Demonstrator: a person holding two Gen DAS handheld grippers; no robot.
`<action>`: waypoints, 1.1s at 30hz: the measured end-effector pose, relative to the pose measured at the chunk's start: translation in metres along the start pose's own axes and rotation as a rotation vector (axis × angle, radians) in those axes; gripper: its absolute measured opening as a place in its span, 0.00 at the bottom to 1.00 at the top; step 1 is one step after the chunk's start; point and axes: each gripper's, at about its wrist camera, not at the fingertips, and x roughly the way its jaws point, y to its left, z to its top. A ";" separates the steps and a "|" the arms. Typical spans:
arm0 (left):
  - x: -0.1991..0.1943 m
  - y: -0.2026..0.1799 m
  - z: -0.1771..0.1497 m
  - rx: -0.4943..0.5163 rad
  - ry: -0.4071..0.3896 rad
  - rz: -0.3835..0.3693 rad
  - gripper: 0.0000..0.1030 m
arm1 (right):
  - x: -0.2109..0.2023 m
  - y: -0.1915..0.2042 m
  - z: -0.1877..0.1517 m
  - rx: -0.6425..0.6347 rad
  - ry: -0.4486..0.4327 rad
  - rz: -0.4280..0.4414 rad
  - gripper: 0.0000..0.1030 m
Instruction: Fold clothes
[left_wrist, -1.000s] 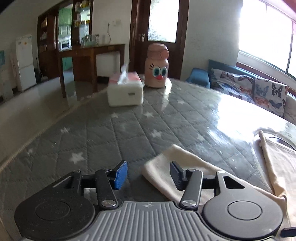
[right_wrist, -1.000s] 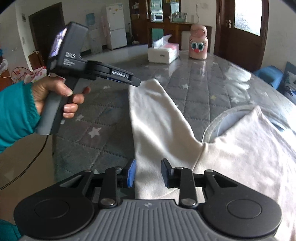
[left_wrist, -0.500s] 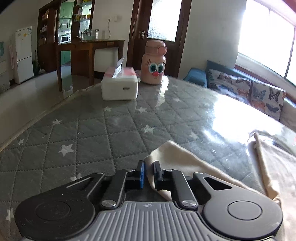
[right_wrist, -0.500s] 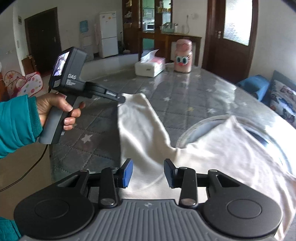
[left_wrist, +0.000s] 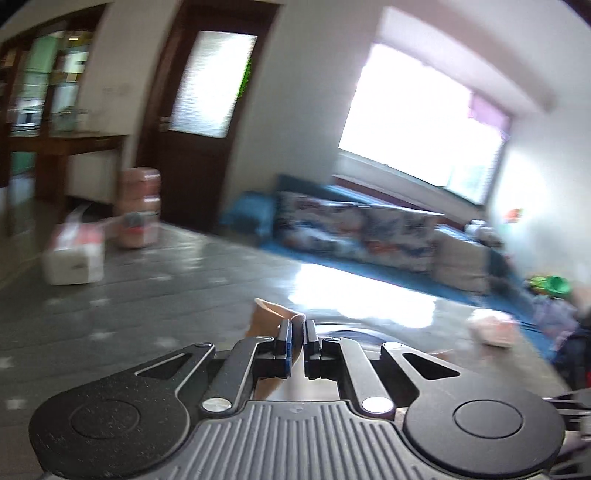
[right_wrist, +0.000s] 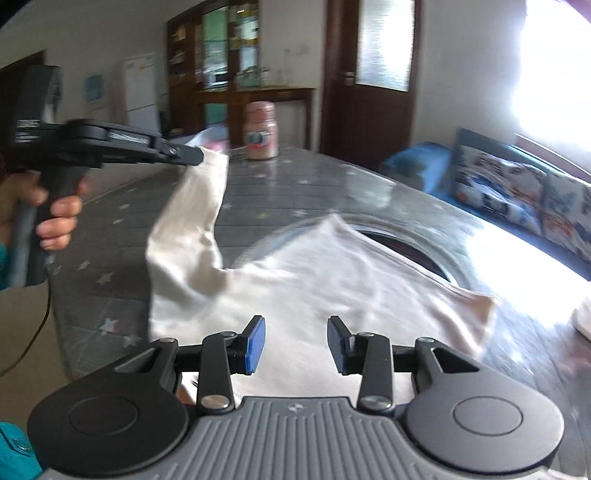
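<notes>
A cream shirt (right_wrist: 303, 280) lies spread on the grey star-patterned table (right_wrist: 280, 192). My left gripper (left_wrist: 294, 338) is shut on the end of the shirt's sleeve (left_wrist: 275, 314). In the right wrist view the left gripper (right_wrist: 192, 157) holds the sleeve (right_wrist: 192, 206) lifted well above the table, and the sleeve hangs down to the shirt body. My right gripper (right_wrist: 295, 341) is open and empty, low over the near part of the shirt body. The left wrist view is blurred by motion.
A white tissue box (left_wrist: 74, 254) and a pink bottle with a cartoon face (right_wrist: 260, 131) stand at the table's far end. A sofa with patterned cushions (right_wrist: 517, 184) lies beyond the table's right side. A dark round opening (right_wrist: 402, 247) shows behind the shirt.
My left gripper closed on the sleeve end, then lifted it off the table and swung right. My right gripper opened wider and shifted over the shirt body.
</notes>
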 end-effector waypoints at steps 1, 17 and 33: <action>0.000 -0.013 0.001 0.006 0.000 -0.041 0.06 | -0.004 -0.006 -0.004 0.013 -0.002 -0.017 0.36; 0.030 -0.110 -0.077 0.166 0.273 -0.364 0.36 | -0.027 -0.072 -0.053 0.221 0.030 -0.142 0.36; 0.048 0.000 -0.082 0.137 0.340 -0.095 0.21 | 0.027 -0.047 -0.054 0.219 0.090 -0.061 0.35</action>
